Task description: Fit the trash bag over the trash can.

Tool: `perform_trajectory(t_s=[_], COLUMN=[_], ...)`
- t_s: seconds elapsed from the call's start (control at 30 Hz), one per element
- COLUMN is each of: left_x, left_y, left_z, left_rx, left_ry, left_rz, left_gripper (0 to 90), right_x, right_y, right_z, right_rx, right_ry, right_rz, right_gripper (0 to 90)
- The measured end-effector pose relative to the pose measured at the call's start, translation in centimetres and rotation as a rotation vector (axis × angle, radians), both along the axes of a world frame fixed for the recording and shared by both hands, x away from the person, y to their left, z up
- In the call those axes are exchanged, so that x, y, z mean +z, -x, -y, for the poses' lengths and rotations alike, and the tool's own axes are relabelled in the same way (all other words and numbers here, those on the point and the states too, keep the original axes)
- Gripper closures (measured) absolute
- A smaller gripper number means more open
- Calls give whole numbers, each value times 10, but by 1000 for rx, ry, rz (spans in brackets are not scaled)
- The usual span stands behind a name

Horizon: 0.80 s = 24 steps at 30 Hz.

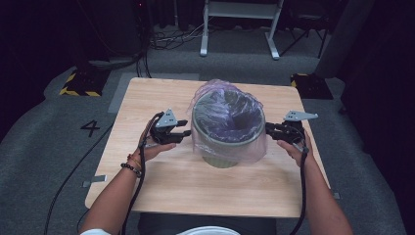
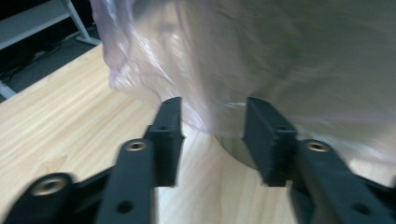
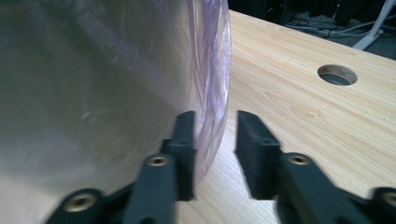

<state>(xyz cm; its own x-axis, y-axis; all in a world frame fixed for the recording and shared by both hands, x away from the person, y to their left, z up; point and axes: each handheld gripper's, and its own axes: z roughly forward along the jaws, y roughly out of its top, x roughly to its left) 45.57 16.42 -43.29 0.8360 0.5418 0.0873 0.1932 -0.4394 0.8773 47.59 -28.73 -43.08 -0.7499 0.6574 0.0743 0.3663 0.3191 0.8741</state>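
Two forearms come in from the near edge of the high view, each hand holding a black two-jaw gripper with a cable trailing back along the arm. On the person's left wrist sits a dark beaded bracelet (image 1: 131, 169).

Between the hands, near the middle of the light wooden table (image 1: 161, 186), stands a grey-green waste bin (image 1: 226, 157), upright and open at the top. A thin purple-tinted plastic bag (image 1: 230, 116) lines it; the film is folded out over the rim and hangs down the outside wall as a loose skirt, and it puffs up a little above the far rim.

At the bin's left side, the left gripper (image 1: 182, 133) points right toward the bag. In the left gripper view its jaws stand clearly apart, with the lower hem of the bag (image 2: 154, 65) and the foot of the bin (image 2: 236, 151) seen just beyond the tips; whether the tips touch the film cannot be told, as the picture is blurred.

At the bin's right side, the right gripper (image 1: 270, 129) points left at the hanging film. In the right gripper view (image 3: 214, 135) its jaws are also parted, and the edge of the bag's skirt (image 3: 215, 84) hangs into the gap between them, close against one jaw, not pinched.

Farther along the table in that view lies a round cable hole (image 3: 337, 74). On the grey carpet left of the table is a black number 4 (image 1: 90, 128).
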Motion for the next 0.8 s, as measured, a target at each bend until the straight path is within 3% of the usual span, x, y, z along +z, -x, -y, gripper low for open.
perform_trajectory(t_s=[0.1, 0.2, 0.27, 0.43, 0.53, 0.63, 0.77, 0.8], left_x=[2, 4, 6, 9, 10, 10, 6, 5], left_y=[9, 21, 29, 43, 47, 53, 51, 51], left_z=[-3, -4, -2, 9, 17, 26, 33, 34], left_rx=[-30, -64, -84, -120, -130, -98, -97, -93], left_ry=[27, 34, 35, 46, 42, -16, -66, -75], left_rz=[-7, -9, 1, 7, 13, 70, 82, 86], left_gripper=[417, 315, 295, 230, 236, 399, 634, 736], right_x=[0, 3, 7, 18, 25, 33, 44, 48], right_y=[5, 12, 17, 36, 47, 59, 69, 71], right_z=[5, 15, 21, 27, 24, 20, 19, 19], right_rx=[-21, -23, -16, -4, 12, 26, 27, 26], right_ry=[16, -16, -49, -61, -51, -42, -59, -63], right_rz=[16, 32, 42, 85, 114, 148, 180, 185], right_gripper=[520, 463, 435, 384, 354, 301, 258, 248])
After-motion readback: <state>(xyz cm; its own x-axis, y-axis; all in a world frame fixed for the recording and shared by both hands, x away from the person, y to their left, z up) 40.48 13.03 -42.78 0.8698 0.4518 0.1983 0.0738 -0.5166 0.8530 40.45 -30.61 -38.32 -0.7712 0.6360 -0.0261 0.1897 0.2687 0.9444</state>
